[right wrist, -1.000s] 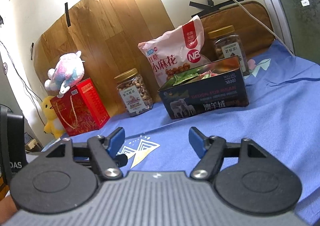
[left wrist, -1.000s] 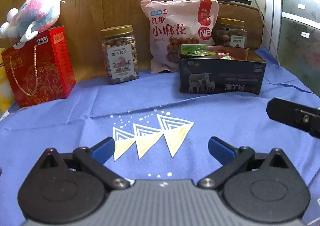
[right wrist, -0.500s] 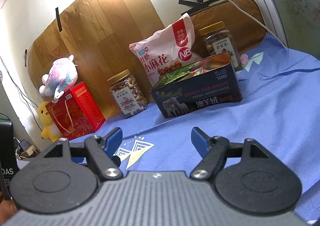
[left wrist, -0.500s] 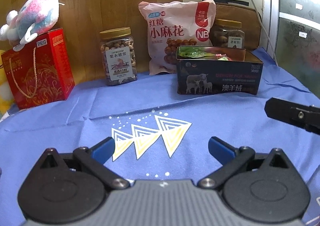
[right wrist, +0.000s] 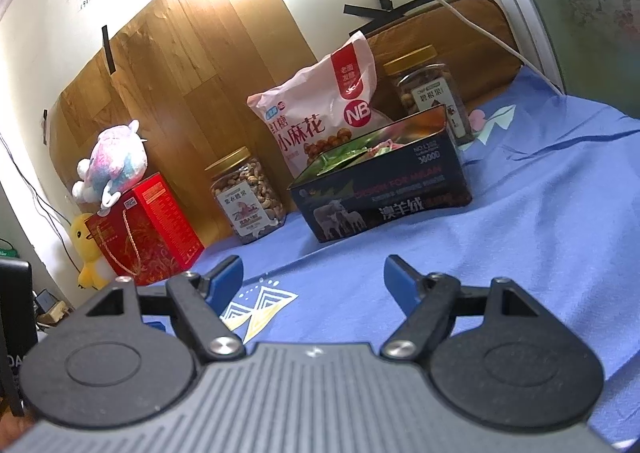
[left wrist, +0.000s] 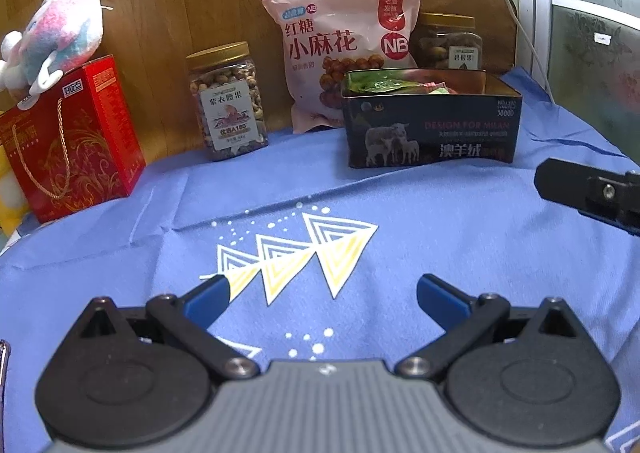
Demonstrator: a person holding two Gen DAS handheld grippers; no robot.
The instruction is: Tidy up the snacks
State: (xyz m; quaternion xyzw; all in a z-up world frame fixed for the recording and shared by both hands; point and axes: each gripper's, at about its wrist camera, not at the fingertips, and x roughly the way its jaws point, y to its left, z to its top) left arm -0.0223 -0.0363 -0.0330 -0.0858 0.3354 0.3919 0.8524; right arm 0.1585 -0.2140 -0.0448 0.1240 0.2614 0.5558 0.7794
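Left tool [left wrist: 322, 293] and right tool [right wrist: 313, 277] both spread wide, empty. Dark rectangular tin [left wrist: 432, 133] reads "DESIGN FOR MILAN"; pink snack bag [left wrist: 344, 49] marked "NB"; gold-lidded plastic nut jar [left wrist: 228, 101] labelled "A180".

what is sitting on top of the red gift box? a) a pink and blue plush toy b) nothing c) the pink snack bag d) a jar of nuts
a: the pink and blue plush toy rests on top of the red gift box, while the jar of nuts and the pink snack bag stand on the blue cloth further right.
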